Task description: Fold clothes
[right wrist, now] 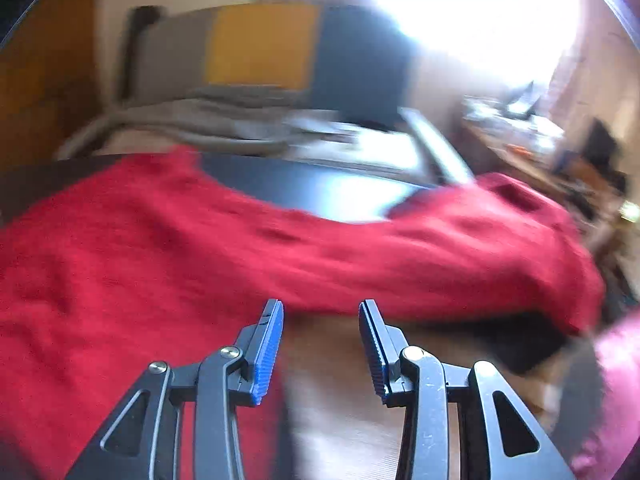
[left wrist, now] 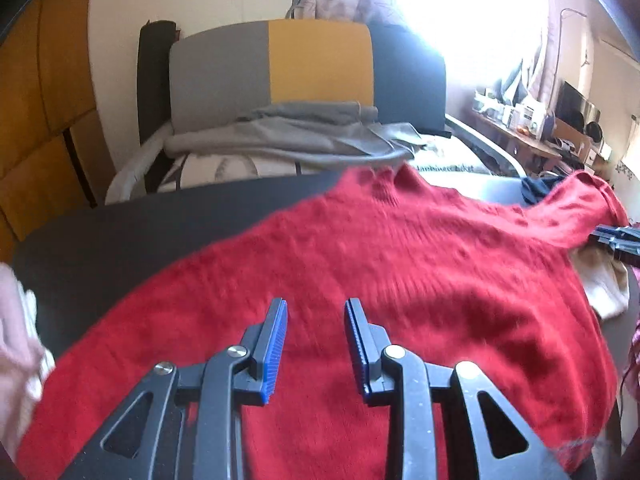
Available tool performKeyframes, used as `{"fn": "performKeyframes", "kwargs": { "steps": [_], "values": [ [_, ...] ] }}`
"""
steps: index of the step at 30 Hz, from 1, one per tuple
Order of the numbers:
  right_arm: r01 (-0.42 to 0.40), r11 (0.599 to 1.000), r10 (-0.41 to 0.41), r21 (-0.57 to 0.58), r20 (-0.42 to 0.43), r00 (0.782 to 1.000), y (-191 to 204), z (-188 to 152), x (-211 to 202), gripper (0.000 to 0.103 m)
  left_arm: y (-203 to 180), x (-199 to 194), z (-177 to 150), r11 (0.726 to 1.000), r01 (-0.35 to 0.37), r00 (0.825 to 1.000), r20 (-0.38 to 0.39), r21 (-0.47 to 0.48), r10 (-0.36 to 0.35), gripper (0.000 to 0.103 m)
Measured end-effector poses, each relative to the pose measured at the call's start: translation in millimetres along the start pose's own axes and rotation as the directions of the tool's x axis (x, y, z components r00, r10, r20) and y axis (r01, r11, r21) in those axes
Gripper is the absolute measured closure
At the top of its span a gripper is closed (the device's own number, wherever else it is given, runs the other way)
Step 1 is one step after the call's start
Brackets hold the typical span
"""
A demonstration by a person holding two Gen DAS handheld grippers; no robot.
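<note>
Both hand-held grippers, left (left wrist: pixel 315 312) and right (right wrist: pixel 321 314), hover wide open and empty over the fuzzy red knit sweater (left wrist: pixel 360 264) spread on the dark tabletop (left wrist: pixel 140 220), so I'd guess folding hasn't started yet and next is pinching an edge.

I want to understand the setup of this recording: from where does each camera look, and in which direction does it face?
Left wrist view: sits on the left claw, facing forward over the red sweater on the dark table toward a grey-and-yellow chair; its two open fingers show, and the right claw's tip at the right edge.
Right wrist view: sits on the right claw, facing the same way, over the sweater's right part and a beige cloth; only its open fingers show. The picture is blurred.
Shared: sweater, table, chair, bright window.
</note>
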State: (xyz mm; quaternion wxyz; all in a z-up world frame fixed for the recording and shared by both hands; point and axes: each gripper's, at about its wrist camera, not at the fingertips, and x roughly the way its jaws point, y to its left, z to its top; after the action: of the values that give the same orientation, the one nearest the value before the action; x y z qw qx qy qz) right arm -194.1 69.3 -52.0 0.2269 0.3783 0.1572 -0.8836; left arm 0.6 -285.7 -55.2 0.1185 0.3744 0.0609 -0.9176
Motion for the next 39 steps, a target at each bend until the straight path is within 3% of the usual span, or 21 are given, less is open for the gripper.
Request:
{"fn": "performKeyframes", "kwargs": {
  "steps": [2,7,13,15,17,21,28,32,36,39],
  "values": [
    [-0.122,0.992,0.122,0.008,-0.007,0.992,32.3,15.3,13.0,0.063,-1.1,9.8,12.7,1.0,0.007,1.0,-0.001,0.022,-0.007,0.073],
    [-0.194,0.98,0.191,-0.047,-0.052,0.98,93.3,54.2,64.4,0.063,-9.9,60.4,38.4,0.996,0.03,0.998,-0.058,0.084,-0.025,0.073],
    [-0.136,0.99,0.13,-0.024,-0.173,0.976,98.9,72.8,131.4,0.063,-15.5,127.2,53.1,0.993,0.019,0.991,-0.131,0.113,-0.004,0.073],
    [-0.108,0.994,0.103,-0.012,-0.218,0.971,92.8,71.3,151.1,0.063,-15.2,146.3,52.7,0.992,-0.018,0.989,-0.144,0.128,0.037,0.073],
    [-0.086,0.996,0.084,-0.004,-0.198,0.977,85.9,70.6,156.5,0.058,-13.1,162.9,51.5,0.989,-0.06,0.986,-0.148,0.138,0.081,0.073],
    [-0.067,0.998,0.069,0.02,-0.158,0.985,76.8,77.1,166.0,0.054,-0.3,179.1,57.4,0.995,-0.079,0.991,-0.101,0.061,0.084,0.07],
    [-0.04,0.999,0.042,0.035,-0.076,0.996,73.4,73.6,169.1,0.044,3.8,185.0,62.9,0.994,-0.099,0.991,-0.085,0.038,0.102,0.069],
    [-0.031,0.999,0.033,0.029,-0.091,0.995,75.1,77.4,168.6,0.043,2.9,165.5,67.0,0.995,-0.1,0.99,-0.1,0.021,0.102,0.071],
    [-0.054,0.999,0.054,-0.004,-0.068,0.996,82.6,79.5,135.7,0.051,0.1,133.2,64.4,0.998,-0.068,0.993,-0.097,0.0,0.067,0.071],
    [-0.132,0.99,0.131,-0.04,-0.028,0.991,93.7,67.5,92.8,0.051,-6.1,98.2,46.5,0.999,-0.05,0.996,-0.074,0.001,0.05,0.071]
  ]
}}
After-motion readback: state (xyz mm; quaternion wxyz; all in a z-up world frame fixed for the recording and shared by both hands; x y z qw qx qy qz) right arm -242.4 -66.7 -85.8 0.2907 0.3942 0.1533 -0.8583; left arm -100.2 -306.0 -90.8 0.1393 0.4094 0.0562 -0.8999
